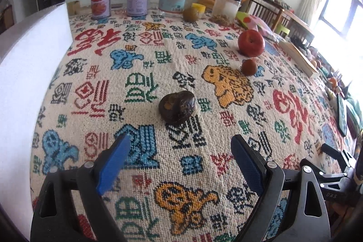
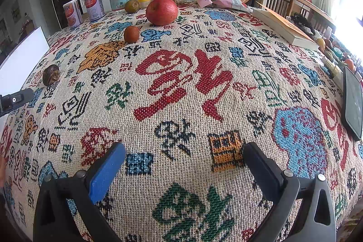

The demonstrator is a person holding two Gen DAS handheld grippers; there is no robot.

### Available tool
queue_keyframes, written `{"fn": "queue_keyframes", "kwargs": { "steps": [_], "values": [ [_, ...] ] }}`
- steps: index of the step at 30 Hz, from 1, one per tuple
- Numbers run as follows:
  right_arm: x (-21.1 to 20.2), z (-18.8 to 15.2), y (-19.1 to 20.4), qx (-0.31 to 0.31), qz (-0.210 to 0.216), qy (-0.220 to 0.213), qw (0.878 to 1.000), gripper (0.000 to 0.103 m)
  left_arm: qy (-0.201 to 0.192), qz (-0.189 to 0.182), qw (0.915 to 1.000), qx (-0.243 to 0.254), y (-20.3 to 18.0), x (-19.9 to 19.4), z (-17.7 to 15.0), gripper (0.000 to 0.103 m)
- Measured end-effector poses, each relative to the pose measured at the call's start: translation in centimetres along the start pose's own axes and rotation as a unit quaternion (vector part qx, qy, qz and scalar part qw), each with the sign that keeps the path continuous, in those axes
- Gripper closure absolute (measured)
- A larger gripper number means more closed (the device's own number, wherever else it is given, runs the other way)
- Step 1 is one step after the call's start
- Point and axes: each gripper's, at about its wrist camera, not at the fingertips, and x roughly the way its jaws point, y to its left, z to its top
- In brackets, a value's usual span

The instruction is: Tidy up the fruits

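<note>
Four fruits sit on the patterned tablecloth (image 2: 181,87) before me. A dark, wrinkled, brown fruit (image 1: 177,107) lies nearest, alone. Farther off, a large red apple (image 1: 251,42) stands stem-up, with a small reddish-brown fruit (image 1: 248,67) just beside it. A greenish-brown round fruit (image 1: 190,14) rests at the far edge, well apart.
</note>
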Motion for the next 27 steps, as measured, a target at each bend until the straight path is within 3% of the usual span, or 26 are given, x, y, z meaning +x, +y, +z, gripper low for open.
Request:
{"fn": "queue_keyframes", "kwargs": {
  "steps": [2,5,7,9,10,15,17,20,22,23,27],
  "values": [
    [0.0,0.0,0.0,0.000,0.000,0.000,1.000,0.000,0.001,0.026,0.9991,0.032,-1.1,1.3,0.8,0.013],
    [0.0,0.0,0.0,0.000,0.000,0.000,1.000,0.000,0.007,0.050,0.9979,0.042,-1.3,2.9,1.3,0.018],
    [0.0,0.0,0.0,0.000,0.000,0.000,1.000,0.000,0.019,0.060,0.9971,0.041,-0.9,3.7,1.1,0.043],
    [0.0,0.0,0.0,0.000,0.000,0.000,1.000,0.000,0.005,0.056,0.9978,0.034,-0.4,3.3,0.9,0.063],
    [0.0,0.0,0.0,0.000,0.000,0.000,1.000,0.000,0.005,0.053,0.9980,0.033,-0.2,3.0,0.9,0.067],
    [0.0,0.0,0.0,0.000,0.000,0.000,1.000,0.000,0.011,0.023,0.9997,0.006,1.0,0.3,-0.4,0.069],
    [0.0,0.0,0.0,0.000,0.000,0.000,1.000,0.000,0.016,0.018,0.9996,0.013,1.1,-0.4,-1.3,0.075],
    [0.0,0.0,0.0,0.000,0.000,0.000,1.000,0.000,0.021,0.030,0.9988,0.032,0.8,-0.4,-2.2,0.069],
    [0.0,0.0,0.0,0.000,0.000,0.000,1.000,0.000,0.017,0.045,0.9984,0.030,0.9,0.0,-2.6,0.036],
    [0.0,0.0,0.0,0.000,0.000,0.000,1.000,0.000,0.018,0.046,0.9985,0.022,1.0,0.1,-2.6,0.028],
    [-0.1,-0.1,0.0,0.001,0.001,0.000,1.000,0.000,0.015,0.051,0.9986,0.010,1.0,0.6,-2.4,0.020]
  ]
}}
